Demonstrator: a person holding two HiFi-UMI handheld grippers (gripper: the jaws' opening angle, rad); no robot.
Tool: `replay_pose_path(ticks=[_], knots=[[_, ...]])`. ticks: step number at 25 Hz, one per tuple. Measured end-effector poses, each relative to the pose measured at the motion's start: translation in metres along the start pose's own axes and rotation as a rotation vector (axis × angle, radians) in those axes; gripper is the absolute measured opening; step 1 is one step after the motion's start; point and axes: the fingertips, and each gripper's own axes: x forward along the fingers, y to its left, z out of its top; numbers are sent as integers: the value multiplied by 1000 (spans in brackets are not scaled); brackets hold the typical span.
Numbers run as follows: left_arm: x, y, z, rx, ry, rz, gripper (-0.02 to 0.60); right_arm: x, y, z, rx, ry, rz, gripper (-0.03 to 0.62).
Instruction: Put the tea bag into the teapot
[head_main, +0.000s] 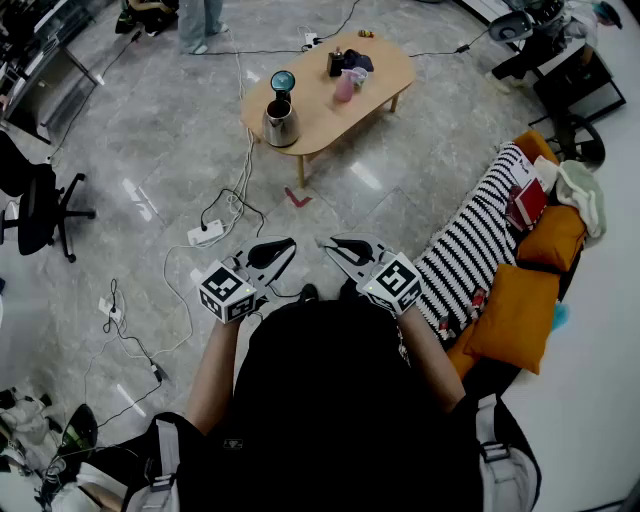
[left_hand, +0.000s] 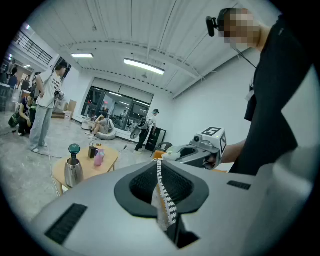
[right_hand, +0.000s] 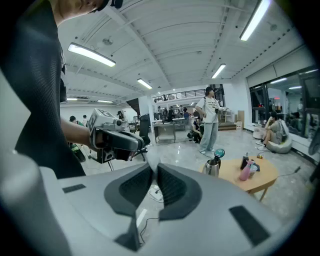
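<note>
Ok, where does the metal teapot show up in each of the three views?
Head view: teapot at top centre, on the left end of the wooden table.
Left gripper view: teapot at lower left, on the table's near end.
Right gripper view: teapot right of centre, on the table's left end.
Shared landmark: the pink bottle on the same table.
</note>
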Motion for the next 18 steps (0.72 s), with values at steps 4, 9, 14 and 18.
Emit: replay_pose_path(ticks=[4,9,14,18], knots=[[-4,1,-9,-20,18,6,32,-1,2,-8,18,6,-2,46],[-5,4,-5,-23,11,22,32,0,-4,-8,20,6,2,46],[-5,9,-3,-24,14,37,32,6,-9,-1,46,-15,32,48],[-1,16,-3,-34,17,56,32,7,-17,1,40,-12,44,48]])
